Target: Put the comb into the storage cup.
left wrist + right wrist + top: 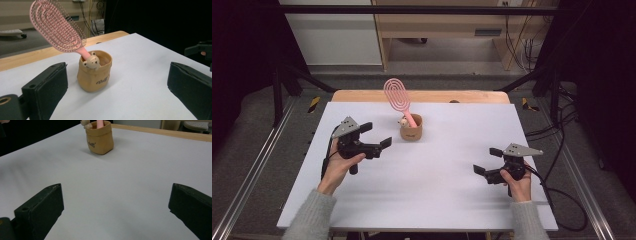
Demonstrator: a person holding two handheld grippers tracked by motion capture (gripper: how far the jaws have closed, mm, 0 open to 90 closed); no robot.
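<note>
A small tan pouch-shaped holder (411, 128) (94, 72) (99, 137) with a little bear figure (91, 60) on its rim stands upright on the white table (447, 170), toward the back centre. A pink oval hairbrush (397, 96) (58, 29) stands in it handle down, head leaning back and left. My left gripper (375, 135) (117, 90) is open just left of the holder, jaws wide apart and pointing at it. My right gripper (487, 160) (116, 212) is open over the table's right side, far from the holder, nothing between its jaws.
The white table top lies on a wooden board (422, 95) whose edge shows at the back. Metal frame rails (252, 170) run along both sides. Cables (562, 200) trail off the right edge. Wooden furniture (437, 25) stands beyond the table.
</note>
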